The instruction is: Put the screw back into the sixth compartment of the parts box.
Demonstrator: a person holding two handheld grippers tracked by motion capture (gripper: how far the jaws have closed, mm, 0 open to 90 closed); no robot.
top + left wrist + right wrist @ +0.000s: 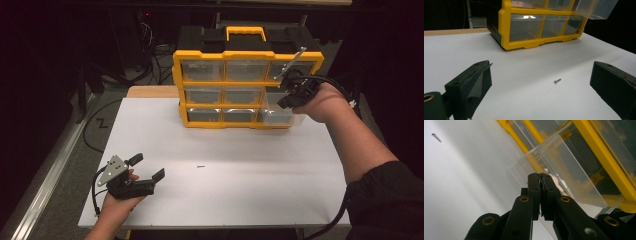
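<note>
Two jobs split here: the right gripper (541, 176), jaws clamped on the clear drawer (564, 170) at the yellow organizer's (245, 55) right column, should pull straight out; the left gripper (147, 167) waits agape near the screw (557, 80).

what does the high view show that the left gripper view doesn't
High view alone: the yellow handle on top of the organizer, all nine of its drawers, both forearms, and the right gripper shut on the front wall of the pulled-out clear drawer in the right column. Left gripper view alone: a close look along the left gripper with its jaws wide apart and nothing between them. Both: the organizer, the white table, and the small screw lying loose on it.
</note>
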